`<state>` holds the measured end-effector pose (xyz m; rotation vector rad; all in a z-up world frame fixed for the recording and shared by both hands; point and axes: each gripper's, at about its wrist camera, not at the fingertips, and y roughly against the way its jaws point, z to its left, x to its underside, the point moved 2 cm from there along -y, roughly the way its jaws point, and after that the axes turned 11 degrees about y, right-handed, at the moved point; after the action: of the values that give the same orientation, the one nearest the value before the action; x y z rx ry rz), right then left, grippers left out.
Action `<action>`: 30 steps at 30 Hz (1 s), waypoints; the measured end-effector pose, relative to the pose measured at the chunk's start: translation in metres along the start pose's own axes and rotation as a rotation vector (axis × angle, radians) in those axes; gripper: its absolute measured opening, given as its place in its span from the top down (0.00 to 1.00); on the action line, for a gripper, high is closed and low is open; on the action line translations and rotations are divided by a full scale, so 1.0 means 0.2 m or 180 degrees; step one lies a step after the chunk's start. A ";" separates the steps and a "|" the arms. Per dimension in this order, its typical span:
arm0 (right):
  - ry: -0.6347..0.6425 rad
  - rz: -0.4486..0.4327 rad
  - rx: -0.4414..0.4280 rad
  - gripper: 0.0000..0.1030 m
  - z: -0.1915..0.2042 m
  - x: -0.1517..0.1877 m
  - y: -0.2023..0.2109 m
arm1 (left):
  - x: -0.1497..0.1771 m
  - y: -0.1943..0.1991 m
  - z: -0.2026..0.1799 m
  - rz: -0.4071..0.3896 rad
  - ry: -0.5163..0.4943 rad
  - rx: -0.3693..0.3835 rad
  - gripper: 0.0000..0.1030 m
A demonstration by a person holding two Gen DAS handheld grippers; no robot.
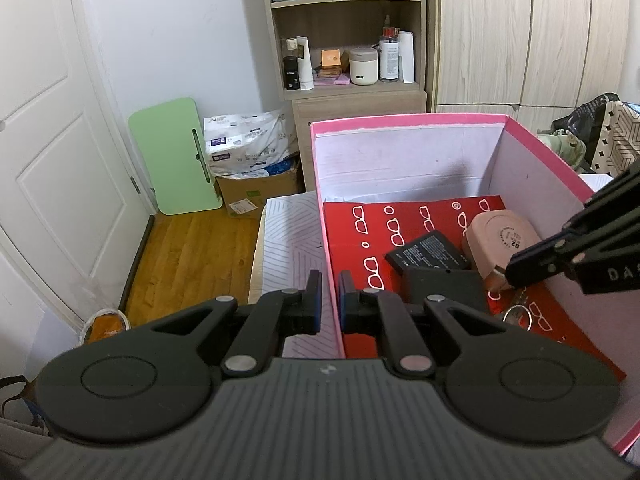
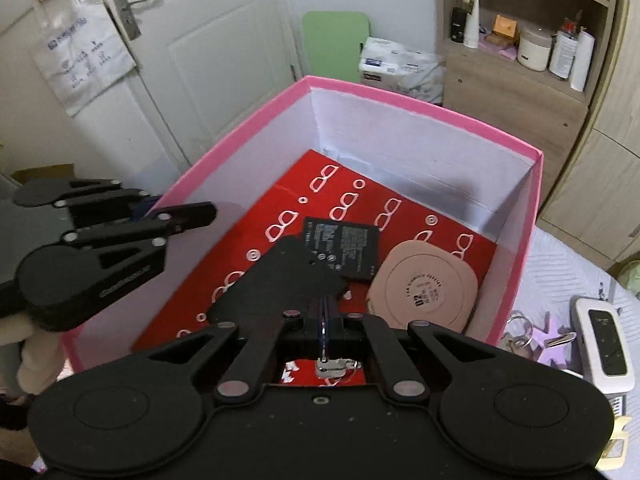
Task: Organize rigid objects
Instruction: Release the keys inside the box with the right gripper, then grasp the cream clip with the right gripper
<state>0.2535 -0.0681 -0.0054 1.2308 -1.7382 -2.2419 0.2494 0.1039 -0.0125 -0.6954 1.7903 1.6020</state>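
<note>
A pink box [image 1: 400, 122] stands on the bed, and my left gripper [image 1: 330, 300] is shut on its left wall. On its floor lies a red sheet with a glasses print [image 1: 400, 216]. On the sheet rest a black battery [image 1: 436, 252], a flat black piece [image 1: 444, 288] and a pink rounded case [image 1: 500, 236]. My right gripper [image 2: 324, 312] reaches down into the box, shut on a metal key ring [image 2: 330, 364] whose clasp and ring hang just over the red sheet. The left wrist view shows the right gripper [image 1: 506, 276] coming in from the right with the ring [image 1: 516, 314] below it.
Outside the box, on the bed to its right, lie a key ring with a purple star [image 2: 548, 336] and a white device [image 2: 604, 344]. A wooden shelf [image 1: 348, 92] with bottles, a green board [image 1: 176, 156] and a white door [image 1: 52, 140] stand beyond.
</note>
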 end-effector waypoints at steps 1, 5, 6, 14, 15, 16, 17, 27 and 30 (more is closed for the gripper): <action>-0.0007 -0.0006 -0.0009 0.96 0.00 0.00 0.02 | 0.00 0.00 0.00 -0.0001 -0.0005 -0.0002 0.92; -0.0136 -0.0079 -0.0121 0.92 -0.03 0.03 0.15 | 0.00 0.00 0.00 -0.0001 -0.0004 -0.0002 0.92; -0.0172 -0.0105 -0.0130 0.92 -0.04 0.05 0.20 | 0.00 0.00 0.00 -0.0001 -0.0004 -0.0001 0.92; -0.0491 -0.0215 0.0107 0.89 -0.18 0.26 0.50 | 0.00 0.00 0.00 -0.0002 -0.0010 -0.0001 0.92; -0.0513 -0.0220 0.0171 0.86 -0.20 0.28 0.53 | 0.00 0.00 -0.01 -0.0003 -0.0013 -0.0004 0.92; -0.0535 -0.0232 0.0241 0.81 -0.21 0.31 0.55 | 0.00 0.00 -0.01 -0.0003 -0.0016 -0.0007 0.92; -0.0556 -0.0248 0.0312 0.77 -0.23 0.34 0.57 | 0.00 0.00 -0.01 -0.0004 -0.0016 -0.0005 0.92; -0.0885 -0.0237 0.0704 0.66 -0.42 0.62 0.64 | 0.00 0.00 -0.02 -0.0020 -0.0121 -0.0062 0.92; -0.0897 -0.0161 0.0840 0.63 -0.47 0.69 0.61 | 0.00 0.00 -0.06 -0.0048 -0.0316 -0.0192 0.92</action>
<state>0.1672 -0.2543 0.0152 1.0470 -2.1871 -2.3718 0.2474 0.0924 -0.0122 -0.6438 1.6681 1.6572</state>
